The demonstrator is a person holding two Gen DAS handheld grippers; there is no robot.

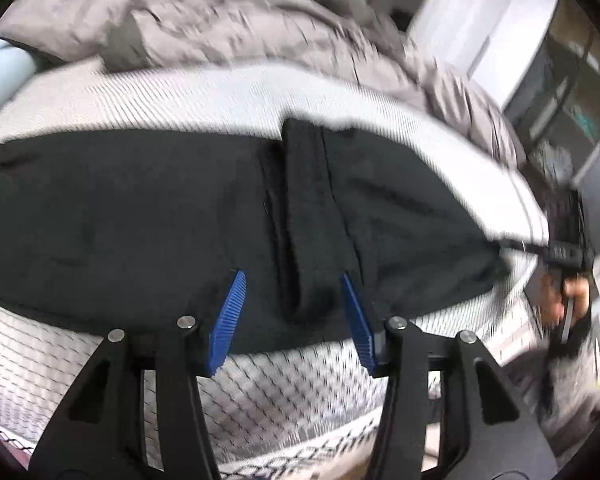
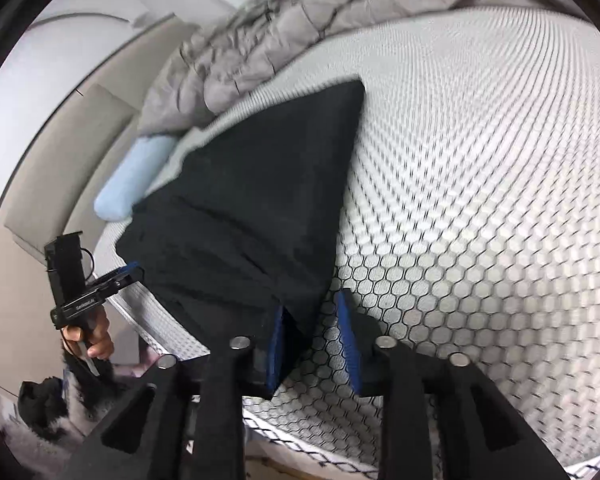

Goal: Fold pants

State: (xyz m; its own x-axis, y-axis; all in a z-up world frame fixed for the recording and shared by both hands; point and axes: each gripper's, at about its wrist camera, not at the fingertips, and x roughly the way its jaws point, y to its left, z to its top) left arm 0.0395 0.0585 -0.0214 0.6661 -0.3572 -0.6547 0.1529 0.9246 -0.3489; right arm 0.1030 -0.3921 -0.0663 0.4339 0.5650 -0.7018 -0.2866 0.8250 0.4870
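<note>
While black pants lie folded across our honeycomb-patterned mattress, our left gripper straddles a fabric ridge, jaws apart; our right gripper stands parted around one corner.

A bare white mattress with a honeycomb-patterned cover fills the room's middle. A crumpled grey quilted duvet lies heaped at its far side, beside a pale blue cylindrical pillow. A beige padded headboard meets white walls.

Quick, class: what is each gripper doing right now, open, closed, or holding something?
Left gripper: open, astride the black pants.
Right gripper: open, pants corner between its pads, not clamped.
</note>
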